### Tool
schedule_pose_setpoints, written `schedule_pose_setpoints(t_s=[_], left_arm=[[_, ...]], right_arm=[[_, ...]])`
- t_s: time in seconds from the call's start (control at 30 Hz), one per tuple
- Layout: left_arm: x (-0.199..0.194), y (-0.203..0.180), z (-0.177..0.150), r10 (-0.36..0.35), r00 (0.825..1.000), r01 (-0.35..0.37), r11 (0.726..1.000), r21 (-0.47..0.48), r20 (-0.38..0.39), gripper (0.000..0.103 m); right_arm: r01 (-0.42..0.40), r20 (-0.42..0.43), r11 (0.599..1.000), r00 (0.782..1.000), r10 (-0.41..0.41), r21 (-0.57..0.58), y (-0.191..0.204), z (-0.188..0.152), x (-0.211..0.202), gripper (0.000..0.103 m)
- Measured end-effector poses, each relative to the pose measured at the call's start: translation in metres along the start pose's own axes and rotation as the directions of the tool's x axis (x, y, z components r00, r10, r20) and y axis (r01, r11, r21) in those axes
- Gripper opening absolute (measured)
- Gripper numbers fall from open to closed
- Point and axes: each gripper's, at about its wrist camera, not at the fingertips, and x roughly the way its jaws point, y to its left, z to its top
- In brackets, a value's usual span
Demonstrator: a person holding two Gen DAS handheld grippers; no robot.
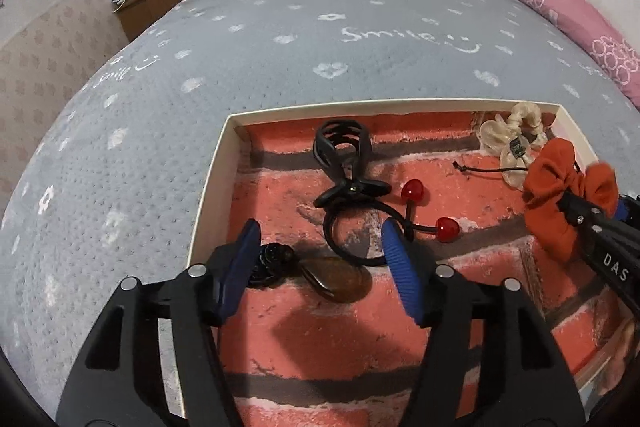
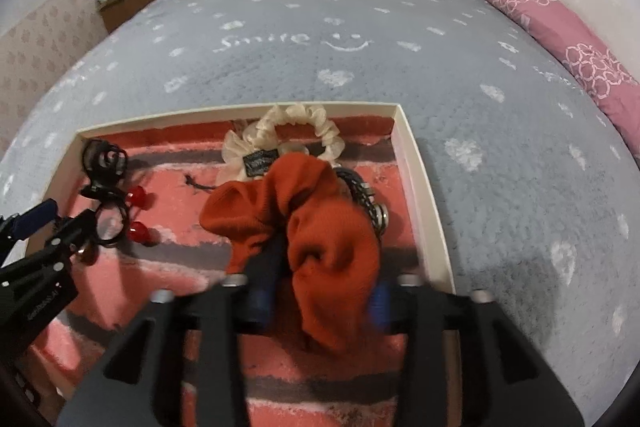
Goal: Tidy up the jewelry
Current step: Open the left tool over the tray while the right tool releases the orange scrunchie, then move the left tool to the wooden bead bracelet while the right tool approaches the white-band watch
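Left gripper (image 1: 318,269) jaws apart, empty, over an amber hair clip (image 1: 340,279) just ahead between the pads, inside the shallow box (image 1: 208,183). Right gripper (image 2: 320,291) jaws parted, orange scrunchie (image 2: 304,219) draped between, seemingly unpinched. Best lifted straight up, clear of the cream scrunchie (image 2: 296,131) beyond.

Shallow cream tray (image 1: 212,183), brick-print floor, on bed; black claw clip (image 1: 344,163) at far left; black tie with red beads (image 1: 412,193) beside it; amber-and-black clip (image 1: 320,273) nearer; cream scrunchie (image 2: 298,131) far right; orange scrunchie (image 2: 320,227) draped over it.
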Motion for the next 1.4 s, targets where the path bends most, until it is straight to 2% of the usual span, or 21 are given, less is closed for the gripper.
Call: schedule_pose_setpoints(t_s=[0.13,0.2,0.27,0.47,0.6,0.83,0.97,1.07,1.4], left_arm=[[-0.022,0.011,-0.001,-0.028,0.999,0.028,1.000,-0.012,0.040,0.064],[-0.036,0.015,-0.002,-0.034,0.997,0.035,0.999,-0.007,0.069,0.073],[-0.057,0.021,-0.006,-0.035,0.993,0.035,0.999,0.002,0.114,0.086],[-0.116,0.045,-0.022,-0.043,0.977,0.040,0.999,0.017,0.207,0.098],[-0.145,0.064,-0.042,-0.063,0.974,0.062,0.998,0.011,0.218,0.098],[-0.178,0.098,-0.091,-0.041,0.978,0.048,0.998,-0.032,0.206,0.098],[-0.183,0.111,-0.111,-0.051,0.982,0.061,0.997,-0.047,0.184,0.098],[-0.186,0.119,-0.125,-0.032,0.983,0.041,0.998,-0.046,0.181,0.098],[-0.188,0.137,-0.165,-0.037,0.988,0.045,0.998,-0.047,0.151,0.098]], right_arm=[[0.006,0.027,0.999,1.000,-0.005,-0.046,0.001,-0.002,-0.019,0.063],[0.005,0.041,0.999,0.999,-0.003,-0.047,0.000,-0.001,-0.029,0.071],[-0.002,0.061,0.999,0.998,0.005,-0.042,-0.002,-0.002,-0.042,0.080],[-0.016,0.087,0.999,0.996,0.019,-0.028,-0.006,-0.010,-0.074,0.088],[-0.001,0.139,0.999,0.990,0.006,-0.036,-0.003,-0.023,-0.103,0.092],[0.027,0.210,0.997,0.978,-0.011,-0.074,0.001,-0.062,-0.146,0.094],[0.049,0.214,0.994,0.976,-0.028,-0.094,0.000,-0.084,-0.163,0.094],[0.069,0.219,0.993,0.975,-0.046,-0.099,-0.007,-0.099,-0.175,0.094],[0.105,0.188,0.993,0.978,-0.092,-0.061,-0.036,-0.140,-0.194,0.094]])
